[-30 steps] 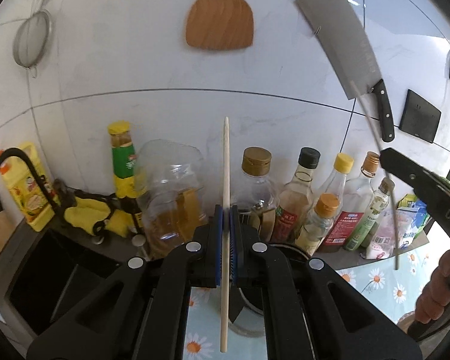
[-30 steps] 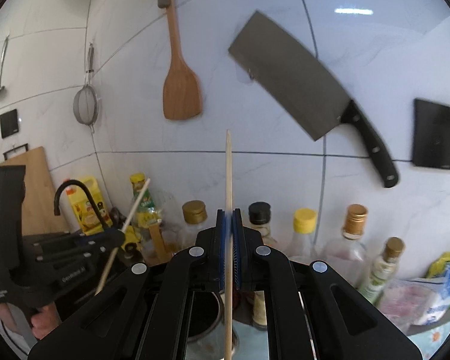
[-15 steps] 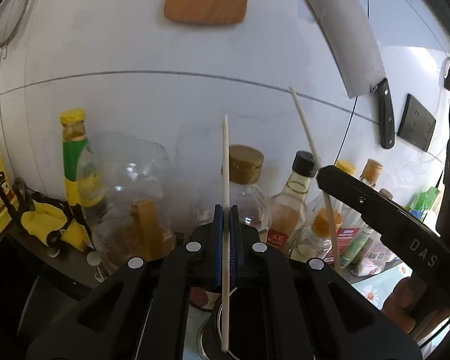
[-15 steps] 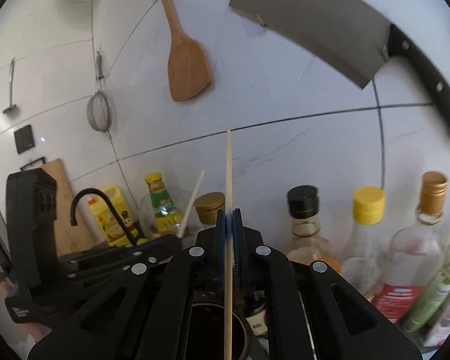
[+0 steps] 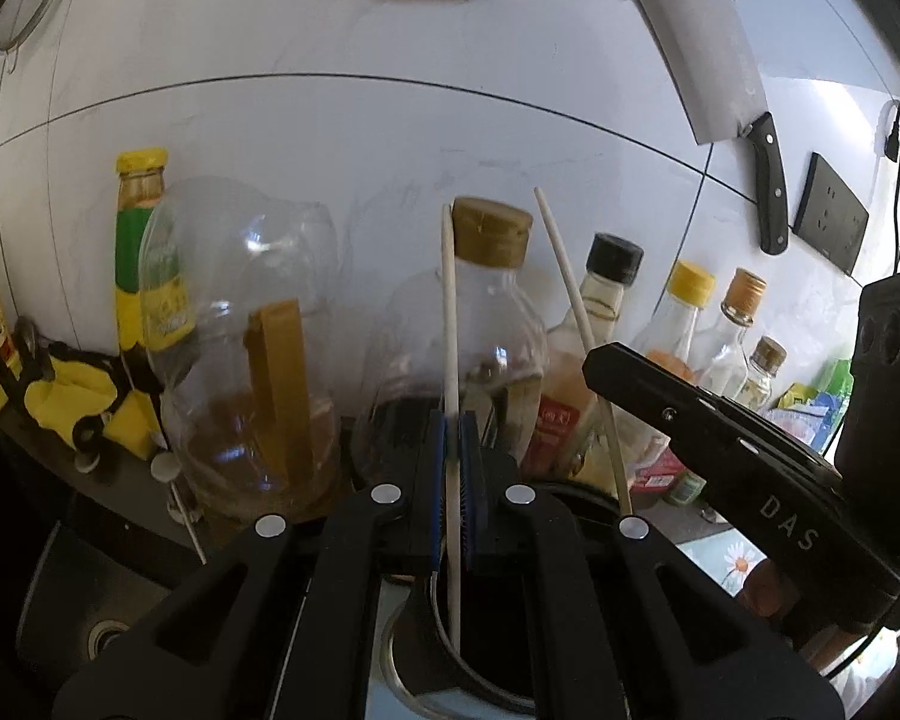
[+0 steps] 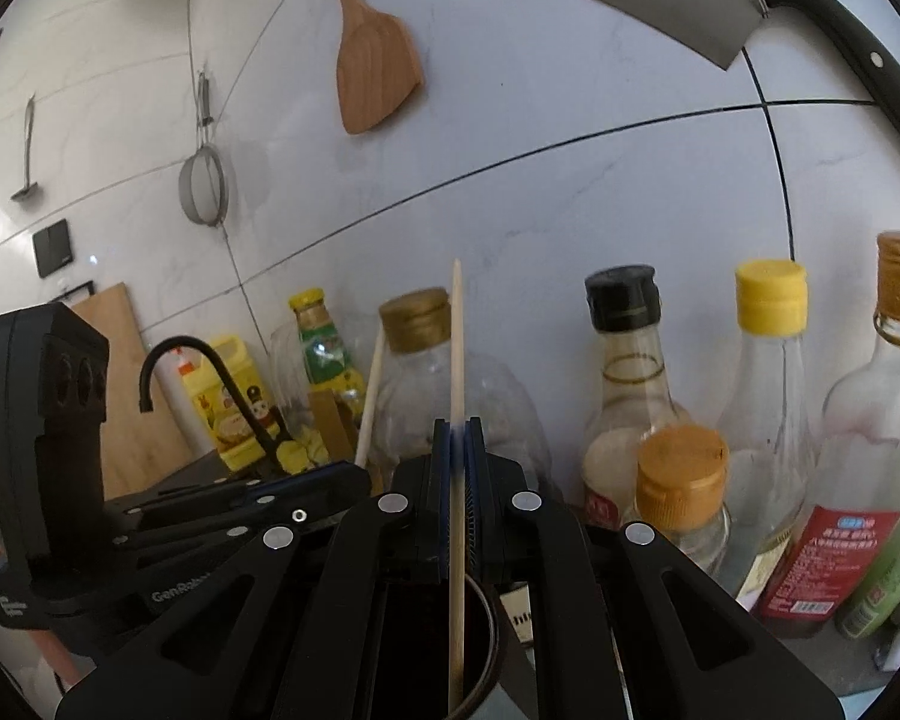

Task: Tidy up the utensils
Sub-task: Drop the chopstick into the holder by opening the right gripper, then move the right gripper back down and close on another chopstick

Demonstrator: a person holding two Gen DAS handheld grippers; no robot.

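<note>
- Bottles (image 6: 624, 396) lined a white tiled wall.
- Left gripper (image 5: 455, 438) clamped 1 chopstick (image 5: 449, 312), lower end inside the metal cup (image 5: 414, 684).
- Right gripper (image 6: 459, 450) clamped the other chopstick (image 6: 457, 348), tip in that cup.

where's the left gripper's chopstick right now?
Left wrist view, centre: the chopstick stands upright, clamped in the left gripper, lower end inside the dark utensil cup, in front of the gold-capped bottle.
</note>
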